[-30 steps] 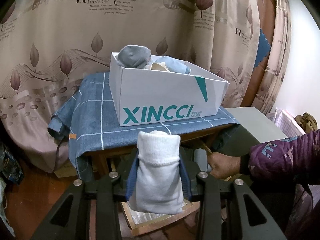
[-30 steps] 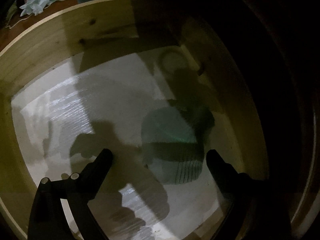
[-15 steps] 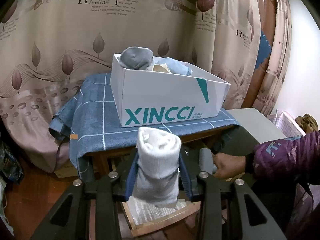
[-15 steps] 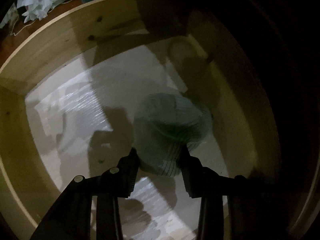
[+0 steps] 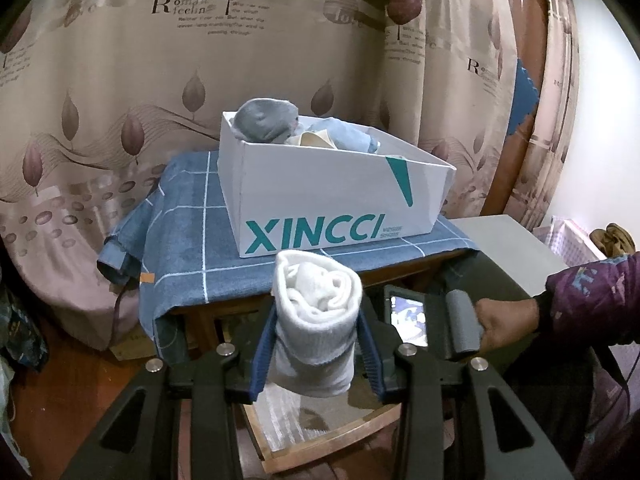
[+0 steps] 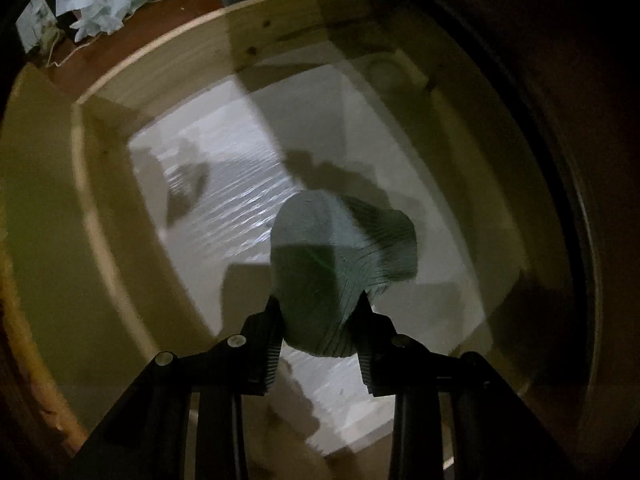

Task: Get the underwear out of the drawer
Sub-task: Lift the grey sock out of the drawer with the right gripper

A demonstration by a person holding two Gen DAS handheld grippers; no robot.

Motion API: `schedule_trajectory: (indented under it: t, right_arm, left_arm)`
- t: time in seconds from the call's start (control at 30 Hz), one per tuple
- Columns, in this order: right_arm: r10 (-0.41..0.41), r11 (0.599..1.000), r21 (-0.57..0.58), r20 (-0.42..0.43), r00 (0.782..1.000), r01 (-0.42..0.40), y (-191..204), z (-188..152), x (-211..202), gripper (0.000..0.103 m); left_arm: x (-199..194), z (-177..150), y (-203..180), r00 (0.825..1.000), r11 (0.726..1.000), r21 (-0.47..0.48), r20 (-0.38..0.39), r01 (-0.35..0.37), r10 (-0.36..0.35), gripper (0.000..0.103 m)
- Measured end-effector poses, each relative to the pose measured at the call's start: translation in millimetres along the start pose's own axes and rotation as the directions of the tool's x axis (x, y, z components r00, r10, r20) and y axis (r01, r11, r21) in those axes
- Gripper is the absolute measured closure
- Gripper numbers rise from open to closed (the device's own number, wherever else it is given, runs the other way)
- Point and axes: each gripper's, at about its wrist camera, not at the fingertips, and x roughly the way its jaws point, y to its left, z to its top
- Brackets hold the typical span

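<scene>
A rolled green striped underwear bundle (image 6: pixel 340 276) is pinched between the pads of the right gripper (image 6: pixel 318 320), whose jaws have just been closing onto it; it hangs above the pale lined floor of the wooden drawer (image 6: pixel 168 80), apart from all four walls, with bare floor on every side. The left gripper (image 5: pixel 316 344) is clenched on a rolled white underwear bundle (image 5: pixel 316 320), held in open air in front of the table edge. Beyond it, on a blue checked tablecloth (image 5: pixel 184 232), a white XINCCI shoebox (image 5: pixel 328 200) holds folded garments at its far end; the near part of the box is hidden by its wall. A hand (image 5: pixel 504 324) grips the other handle at right.
</scene>
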Motion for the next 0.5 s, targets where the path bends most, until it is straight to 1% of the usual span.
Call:
schedule_trajectory:
  t: [0.13, 0.2, 0.23, 0.27, 0.4, 0.43, 0.5]
  right_arm:
    - [-0.005, 0.999, 0.036, 0.035, 0.999, 0.004, -1.3, -4.8, -20.5, 0.074]
    - [0.008, 0.997, 0.073, 0.064, 0.998, -0.013, -5.8, -7.5, -33.9, 0.074]
    - [0.007, 0.996, 0.092, 0.079, 0.997, -0.014, -1.9, -6.2, -37.3, 0.074]
    - [0.013, 0.994, 0.111, 0.09, 0.996, -0.023, 9.6, 0.2, -29.9, 0.074]
    - [0.061, 0.969, 0.226, 0.157, 0.986, -0.096, 0.8, -5.0, -41.5, 0.074]
    - [0.07, 0.961, 0.251, 0.176, 0.982, -0.114, 7.9, -3.8, -38.1, 0.074]
    - [0.092, 0.939, 0.305, 0.217, 0.972, -0.157, 6.8, -10.3, -41.8, 0.074]
  left_arm:
    - [1.4, 0.7, -2.2, 1.0, 1.0, 0.003, -0.002, 0.003, -0.003, 0.064]
    - [2.2, 0.7, -3.4, 1.0, 1.0, 0.008, -0.003, 0.001, -0.001, 0.064]
    - [2.1, 0.3, -4.2, 1.0, 1.0, 0.011, -0.004, -0.001, 0.001, 0.064]
    - [2.1, 0.1, -4.7, 1.0, 1.0, 0.012, -0.005, -0.001, 0.001, 0.064]
    - [2.5, -0.1, -6.0, 1.0, 1.0, 0.013, -0.006, -0.003, 0.003, 0.064]
    - [2.4, -0.1, -5.9, 1.0, 1.0, 0.014, -0.006, -0.002, 0.002, 0.064]
    - [2.8, -0.1, -6.6, 1.0, 1.0, 0.015, -0.007, -0.004, 0.004, 0.064]
